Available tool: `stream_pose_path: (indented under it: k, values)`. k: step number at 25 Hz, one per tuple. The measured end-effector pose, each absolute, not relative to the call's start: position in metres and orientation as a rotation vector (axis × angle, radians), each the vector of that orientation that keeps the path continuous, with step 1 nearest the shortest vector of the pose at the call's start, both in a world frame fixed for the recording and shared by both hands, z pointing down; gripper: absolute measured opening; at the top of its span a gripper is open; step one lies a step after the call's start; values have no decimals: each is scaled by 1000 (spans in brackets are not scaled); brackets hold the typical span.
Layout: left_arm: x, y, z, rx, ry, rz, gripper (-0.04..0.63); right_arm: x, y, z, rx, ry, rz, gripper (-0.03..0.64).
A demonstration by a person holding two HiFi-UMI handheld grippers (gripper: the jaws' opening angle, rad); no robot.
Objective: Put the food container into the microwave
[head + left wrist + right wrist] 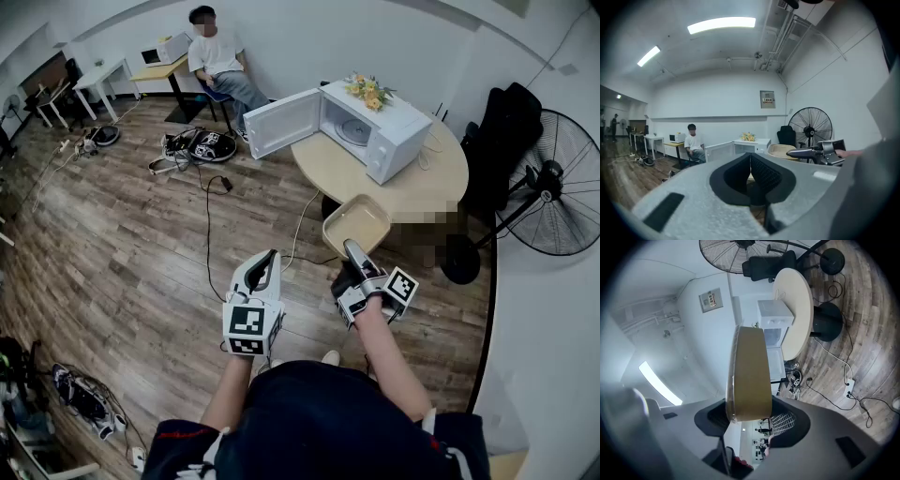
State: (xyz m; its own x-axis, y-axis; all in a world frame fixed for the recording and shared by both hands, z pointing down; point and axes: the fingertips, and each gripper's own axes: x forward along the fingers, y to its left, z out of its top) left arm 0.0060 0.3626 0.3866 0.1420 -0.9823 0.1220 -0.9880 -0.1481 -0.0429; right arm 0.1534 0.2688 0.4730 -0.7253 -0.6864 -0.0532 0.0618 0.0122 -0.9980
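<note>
two jaws of your right gripper (354, 251) are clamped on the near wall of the food container (356, 225), a shallow beige tub with rounded corners and a smooth matte skin. you hold it open side up, close to the near edge of the round pale table (427, 187). its length runs straight out from the claw toward the microwave (398, 131). that white boxy oven sits on the table with its door (283, 122) swung wide to the left, and the glass turntable (354, 129) shows inside. your left gripper (265, 264) hovers beside the right one, its ribbed black pads pressed together on nothing.
</note>
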Motion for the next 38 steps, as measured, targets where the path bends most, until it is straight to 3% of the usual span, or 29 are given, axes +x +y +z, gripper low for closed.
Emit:
stream_pose_path:
  k: [16,38]
  values:
    - [18,357,389,2310,-2009,190,17,158,267,481,-606,1719,-1833,227]
    - [98,309,418,2302,-2018,305,17,224,225,519,-588,1725,-1919,227]
